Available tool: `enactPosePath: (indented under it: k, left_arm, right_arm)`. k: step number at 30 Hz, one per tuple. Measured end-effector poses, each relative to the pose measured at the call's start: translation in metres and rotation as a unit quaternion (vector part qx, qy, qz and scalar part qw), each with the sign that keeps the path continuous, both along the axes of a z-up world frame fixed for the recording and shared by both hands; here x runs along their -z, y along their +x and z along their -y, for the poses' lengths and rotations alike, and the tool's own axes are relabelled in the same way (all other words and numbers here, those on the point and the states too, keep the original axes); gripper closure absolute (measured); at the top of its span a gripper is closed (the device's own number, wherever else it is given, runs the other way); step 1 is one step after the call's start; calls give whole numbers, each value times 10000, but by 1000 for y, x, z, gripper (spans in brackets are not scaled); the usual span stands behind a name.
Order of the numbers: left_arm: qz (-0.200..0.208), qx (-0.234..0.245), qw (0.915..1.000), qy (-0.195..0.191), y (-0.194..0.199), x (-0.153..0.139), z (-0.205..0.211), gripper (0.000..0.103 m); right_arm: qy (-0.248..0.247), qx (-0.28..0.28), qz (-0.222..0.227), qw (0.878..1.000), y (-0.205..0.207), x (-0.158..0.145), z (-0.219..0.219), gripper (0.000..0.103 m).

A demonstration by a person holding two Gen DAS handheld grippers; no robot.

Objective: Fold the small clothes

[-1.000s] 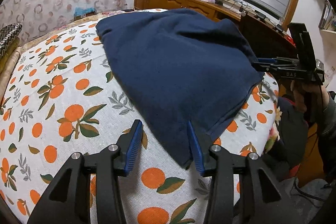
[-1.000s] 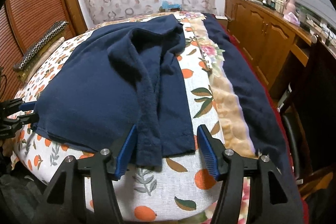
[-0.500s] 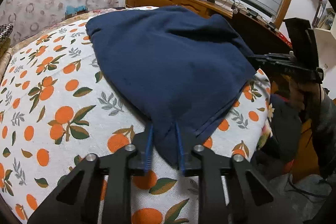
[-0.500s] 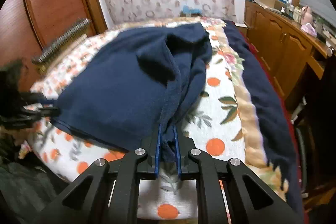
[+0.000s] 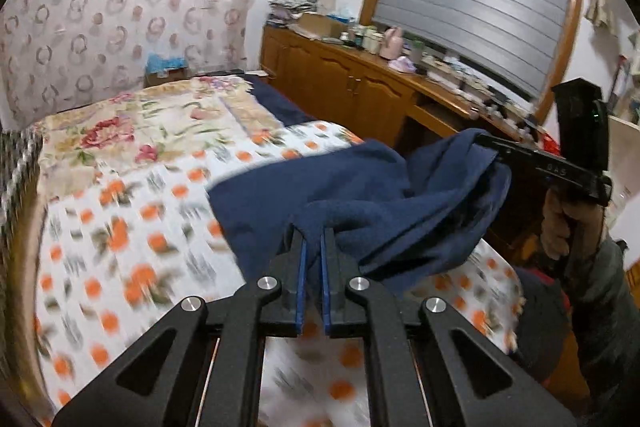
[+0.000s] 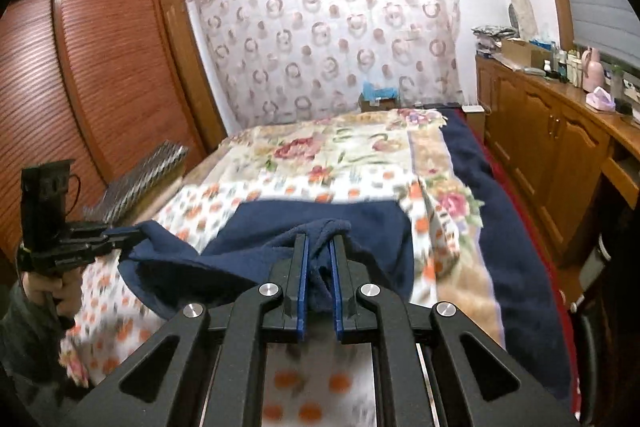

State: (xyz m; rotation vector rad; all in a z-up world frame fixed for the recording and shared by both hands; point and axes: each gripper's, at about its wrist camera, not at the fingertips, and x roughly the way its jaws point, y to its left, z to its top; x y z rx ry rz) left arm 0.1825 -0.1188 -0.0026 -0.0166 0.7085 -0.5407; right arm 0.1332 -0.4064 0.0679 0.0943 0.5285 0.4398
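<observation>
Both pairs of tongs, which stood open around the near hem a second ago, have clamped shut on it and risen, so the cloth that lay flat now hangs lifted across the lower middle of each frame. Largest in view is the bed, filling the left and centre under an orange-print sheet, with a floral blanket at its far end. On it, the navy garment has its far part still resting on the sheet while its near edge is raised and sags between the two grips; its long axis runs across the frame, from one held corner to the other. In the left wrist view the left tongs pinch one corner at bottom centre, and the right tongs bite the other corner at mid right. The right wrist view shows the same, mirrored. By my reading the first fold is in hand: next, both corners want carrying together toward the upper part of the frame, level with each other, then laying down on the far edge before release.
</observation>
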Motion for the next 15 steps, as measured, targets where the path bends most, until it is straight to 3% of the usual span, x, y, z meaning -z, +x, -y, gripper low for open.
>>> enactPosePath:
  k: [5,12,15]
  left_arm:
    - [-190,-242,9994,165,61,9,-5,96]
    - [-381,-299,9975,520,109,30,5,96]
    - [-260,-360,9968,672,114,31,5,80]
  right_arm:
    - [-159,117,-101,9998,63,5,-12,93]
    - [-504,280,-379,9976,116,23,-31,93]
    - [-526,412,-279,9974,121,14,-32,87]
